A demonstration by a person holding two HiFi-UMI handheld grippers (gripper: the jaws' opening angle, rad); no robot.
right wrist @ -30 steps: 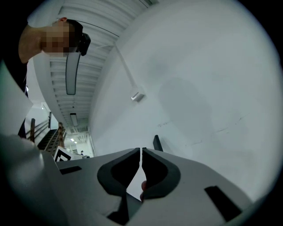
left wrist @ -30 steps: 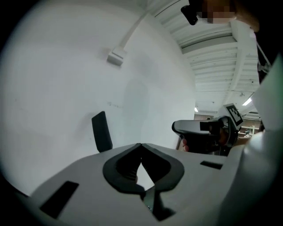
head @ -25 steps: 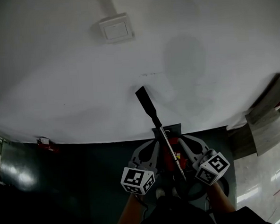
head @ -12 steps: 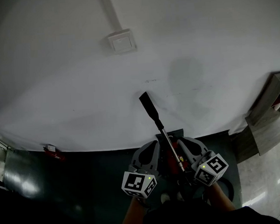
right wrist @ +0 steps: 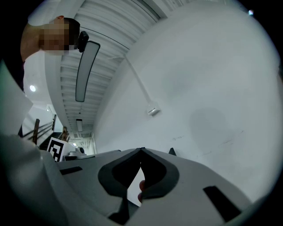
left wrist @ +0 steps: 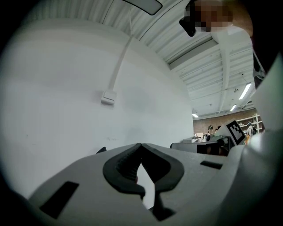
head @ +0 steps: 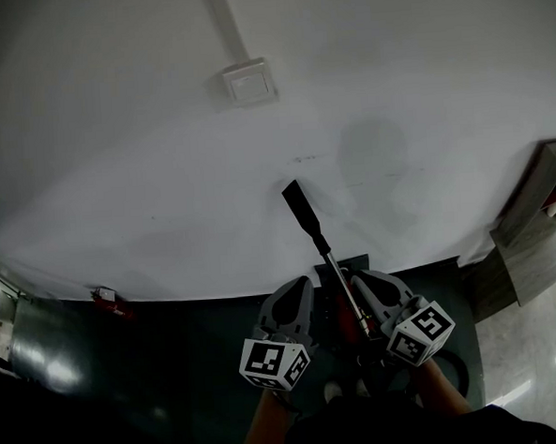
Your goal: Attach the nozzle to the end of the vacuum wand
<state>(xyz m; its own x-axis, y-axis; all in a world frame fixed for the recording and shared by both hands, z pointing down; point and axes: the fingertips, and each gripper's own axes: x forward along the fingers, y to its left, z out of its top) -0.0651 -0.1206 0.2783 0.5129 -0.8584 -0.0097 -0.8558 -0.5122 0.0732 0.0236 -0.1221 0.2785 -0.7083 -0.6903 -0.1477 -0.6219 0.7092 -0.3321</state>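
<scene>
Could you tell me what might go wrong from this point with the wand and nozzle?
1. The black nozzle at the wand's end points at the white wall; pushing forward could knock it against the wall.
2. The left gripper and right gripper are both shut and flank the wand rather than clasp it, so it may slip or swing.

White wall bearing a switch box and conduit, above dark glossy floor; wooden furniture at right.
</scene>
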